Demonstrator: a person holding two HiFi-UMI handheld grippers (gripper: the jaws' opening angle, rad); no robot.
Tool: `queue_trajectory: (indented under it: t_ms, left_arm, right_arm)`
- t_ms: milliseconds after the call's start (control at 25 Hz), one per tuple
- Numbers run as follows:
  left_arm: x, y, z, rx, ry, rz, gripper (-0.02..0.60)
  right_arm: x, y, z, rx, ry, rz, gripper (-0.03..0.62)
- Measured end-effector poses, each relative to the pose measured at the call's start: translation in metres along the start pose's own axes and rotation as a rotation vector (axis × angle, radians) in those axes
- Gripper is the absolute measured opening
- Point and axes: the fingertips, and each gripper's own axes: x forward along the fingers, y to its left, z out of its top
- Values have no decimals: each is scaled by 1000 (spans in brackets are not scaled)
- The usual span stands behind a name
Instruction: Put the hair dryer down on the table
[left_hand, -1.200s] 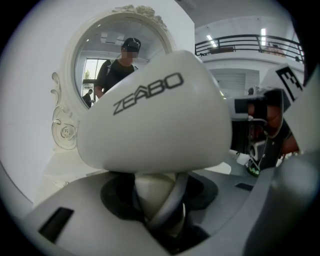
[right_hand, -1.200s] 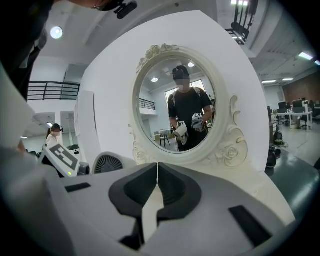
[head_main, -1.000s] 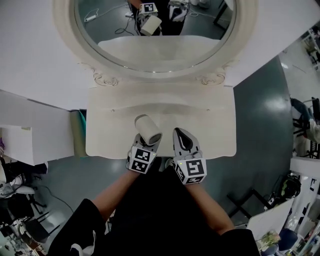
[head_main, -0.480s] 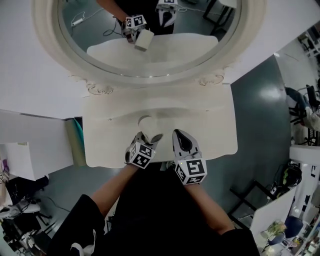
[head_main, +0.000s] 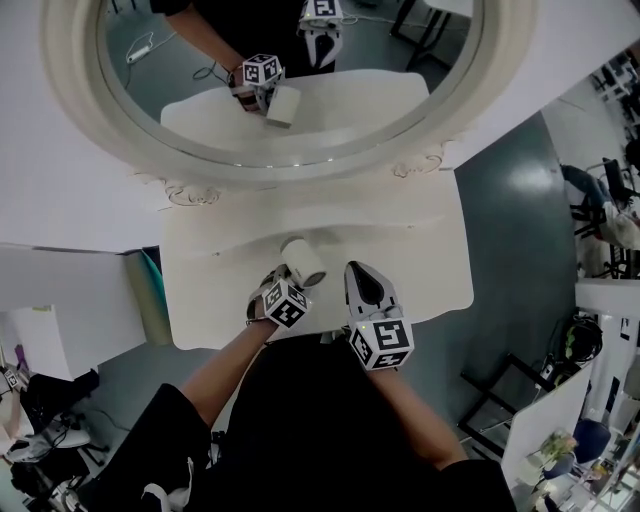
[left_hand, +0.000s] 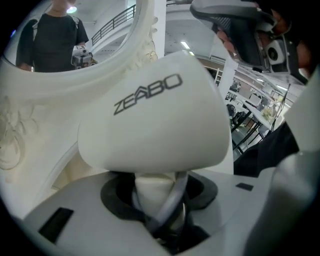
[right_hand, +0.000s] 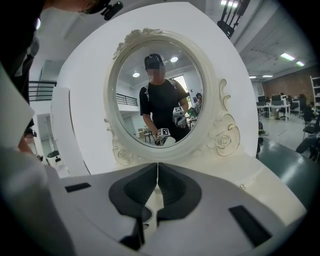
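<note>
The white hair dryer (head_main: 302, 262), marked ZEABO on its barrel (left_hand: 150, 115), is held over the near middle of the cream dressing table (head_main: 420, 250). My left gripper (head_main: 285, 285) is shut on its handle (left_hand: 150, 190), and a grey cord (left_hand: 172, 200) runs across the handle between the jaws. I cannot tell whether the dryer touches the tabletop. Just to its right my right gripper (head_main: 362, 270) hangs over the table's front edge. Its jaws meet with nothing between them in the right gripper view (right_hand: 157, 175).
An oval mirror (head_main: 250, 90) in an ornate cream frame (right_hand: 222, 135) stands at the back of the table and reflects the person, both grippers and the dryer. Grey floor lies to the right of the table (head_main: 520, 230). A white panel (head_main: 60, 290) stands at the left.
My left gripper has sunk toward the tabletop with the dryer and rolled, so the barrel now sits lower. The right gripper has barely shifted.
</note>
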Motion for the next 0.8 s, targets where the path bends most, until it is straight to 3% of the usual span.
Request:
queue_trajectory:
  t_ms: [800]
  left_arm:
    - [37,-10,-19,37,140,-143,186]
  right_arm:
    - [13,4,-9,27,41,5,18]
